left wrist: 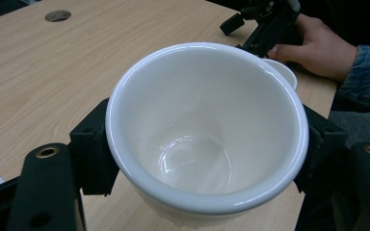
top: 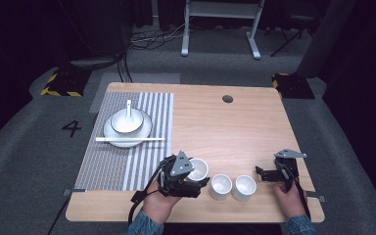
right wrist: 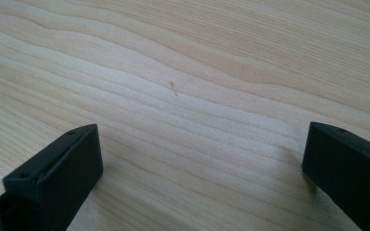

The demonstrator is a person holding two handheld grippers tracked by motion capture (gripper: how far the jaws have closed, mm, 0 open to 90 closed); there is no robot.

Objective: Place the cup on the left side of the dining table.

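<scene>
My left black two-jaw gripper (top: 192,177) holds a glossy white ceramic cup (left wrist: 207,130), plain inside and outside. Two more small white round cups (top: 221,186) stand on the pale wooden table (top: 235,127), which has a light brown grain pattern. The woven placemat (top: 147,147) has grey and white stripes. On it, the white bowl (top: 125,121), white round plate (top: 144,131) and white chopsticks (top: 129,139) are plain. My right black gripper (right wrist: 200,173) has dark jaws.
</scene>
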